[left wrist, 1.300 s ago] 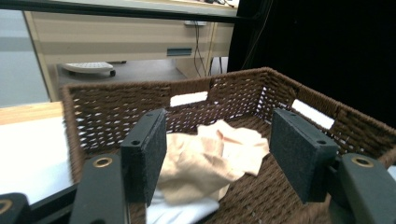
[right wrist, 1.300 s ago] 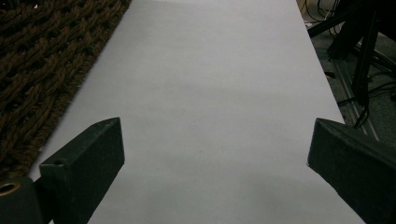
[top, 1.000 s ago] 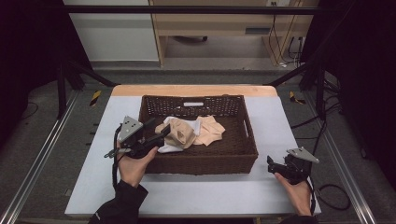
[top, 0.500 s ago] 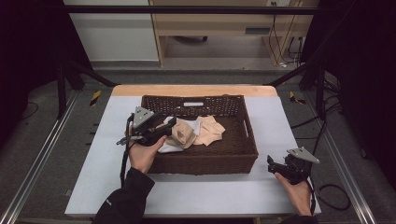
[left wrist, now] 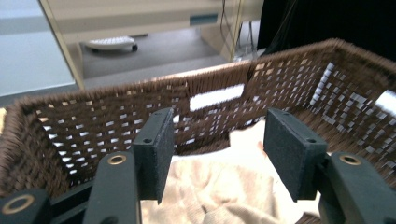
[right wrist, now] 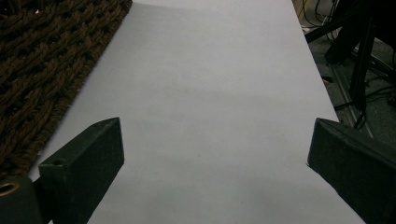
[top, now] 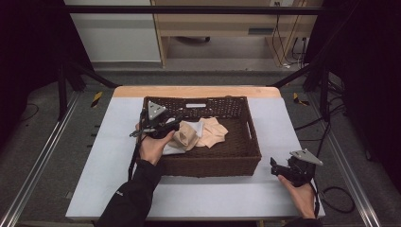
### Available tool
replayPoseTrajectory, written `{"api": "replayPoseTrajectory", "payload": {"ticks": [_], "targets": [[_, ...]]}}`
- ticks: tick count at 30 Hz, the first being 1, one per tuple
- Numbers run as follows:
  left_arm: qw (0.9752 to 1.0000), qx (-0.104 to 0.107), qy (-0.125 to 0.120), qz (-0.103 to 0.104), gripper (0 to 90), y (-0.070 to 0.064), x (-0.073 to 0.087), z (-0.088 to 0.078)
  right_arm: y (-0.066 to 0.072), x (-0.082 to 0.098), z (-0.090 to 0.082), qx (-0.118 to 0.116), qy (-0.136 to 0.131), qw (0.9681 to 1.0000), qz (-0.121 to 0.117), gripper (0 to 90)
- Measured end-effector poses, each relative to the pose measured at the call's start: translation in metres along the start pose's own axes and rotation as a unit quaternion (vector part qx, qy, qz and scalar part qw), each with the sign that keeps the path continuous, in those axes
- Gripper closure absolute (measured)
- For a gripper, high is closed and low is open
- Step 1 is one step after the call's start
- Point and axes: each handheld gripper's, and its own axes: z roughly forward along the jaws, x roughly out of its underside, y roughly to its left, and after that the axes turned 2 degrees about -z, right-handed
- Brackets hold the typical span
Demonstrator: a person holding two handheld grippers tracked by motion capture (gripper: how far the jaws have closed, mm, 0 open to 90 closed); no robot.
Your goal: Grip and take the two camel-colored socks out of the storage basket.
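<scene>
A dark brown woven basket (top: 243, 146) stands in the middle of the table and holds crumpled beige and white cloths (top: 201, 135). My left gripper (top: 176, 124) hovers over the basket's left side, open, just above the cloth. In the left gripper view its gripper (left wrist: 217, 154) has jaws set apart with nothing between them, the beige cloth (left wrist: 210, 193) below and the basket's far wall (left wrist: 116, 119) ahead. My right gripper (top: 276, 166) rests low at the table's front right, open; in the right gripper view its gripper (right wrist: 215, 161) has jaws spread wide over bare table.
The white table top (top: 108, 156) has free room left, right and in front of the basket. The basket's woven side (right wrist: 42, 70) lies just left of the right gripper. Black frame rails (top: 42, 156) run along the table; a wooden cabinet (top: 227, 21) stands beyond it.
The left hand has carried its gripper right and forward, from the basket's left rim to over the cloths inside. The right gripper has stayed in place.
</scene>
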Motion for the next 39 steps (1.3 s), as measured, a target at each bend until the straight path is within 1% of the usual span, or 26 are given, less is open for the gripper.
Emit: {"api": "replayPoseTrajectory", "payload": {"ticks": [2, 5, 7, 11, 12, 13, 14, 18, 21, 23, 26, 27, 30, 32, 33, 39], "targets": [[0.9999, -0.001, 0.011, 0.005, 42.1, -0.001, 0.003, 0.004, 0.0, 0.0, 0.0, 0.0, 0.0, 1.0, 0.001, 4.0], [0.9998, -0.003, 0.021, 0.007, 42.3, -0.001, 0.007, 0.006, 0.0, 0.0, 0.0, 0.0, -0.001, 1.0, 0.001, 4.0], [0.9991, -0.006, 0.039, 0.012, 42.8, -0.001, 0.01, 0.007, 0.0, 0.0, 0.0, 0.0, 0.0, 1.0, 0.0, 4.0], [0.9988, 0.0, 0.048, 0.006, 44.6, -0.001, 0.015, 0.009, 0.0, 0.0, 0.0, 0.0, 0.001, 1.0, -0.003, 4.0], [0.9985, -0.001, 0.053, 0.009, 44.5, -0.001, 0.017, 0.009, 0.0, 0.0, 0.0, 0.0, 0.001, 1.0, -0.003, 4.0], [0.9982, 0.0, 0.059, 0.013, 44.6, -0.002, 0.018, 0.01, 0.0, 0.0, 0.0, 0.0, 0.001, 1.0, -0.003, 4.0], [0.9979, 0.001, 0.064, 0.011, 44.7, -0.002, 0.02, 0.011, 0.0, 0.0, 0.0, 0.0, 0.002, 1.0, -0.003, 4.0], [0.9958, 0.002, 0.09, 0.017, 44.6, -0.003, 0.023, 0.016, 0.0, 0.0, 0.001, 0.0, 0.003, 1.0, -0.004, 4.0], [0.9949, 0.002, 0.099, 0.017, 44.4, -0.004, 0.024, 0.017, 0.001, 0.001, 0.0, -0.001, 0.003, 1.0, -0.004, 4.0], [0.9939, 0.0, 0.107, 0.024, 44.8, -0.006, 0.025, 0.018, 0.001, 0.001, 0.0, -0.001, 0.003, 1.0, -0.005, 4.0], [0.9927, -0.003, 0.116, 0.03, 46.0, -0.007, 0.027, 0.02, 0.002, 0.001, 0.0, -0.003, 0.006, 1.0, -0.004, 4.0], [0.9919, -0.001, 0.123, 0.031, 46.3, -0.007, 0.027, 0.021, 0.002, 0.001, 0.001, -0.002, 0.008, 1.0, -0.004, 4.0], [0.9896, -0.004, 0.14, 0.032, 49.1, -0.007, 0.029, 0.024, 0.002, 0.001, 0.001, 0.0, 0.008, 0.9999, -0.006, 4.1], [0.9892, -0.005, 0.144, 0.028, 53.1, -0.007, 0.029, 0.024, 0.002, 0.001, 0.001, 0.001, 0.01, 0.9999, -0.007, 4.1], [0.9884, -0.008, 0.149, 0.026, 55.4, -0.006, 0.03, 0.025, 0.002, 0.001, 0.001, 0.001, 0.009, 0.9999, -0.008, 4.1], [0.986, -0.01, 0.165, 0.018, 74.9, -0.005, 0.03, 0.026, 0.002, 0.001, 0.002, 0.001, 0.011, 0.9999, -0.007, 4.1]]}}
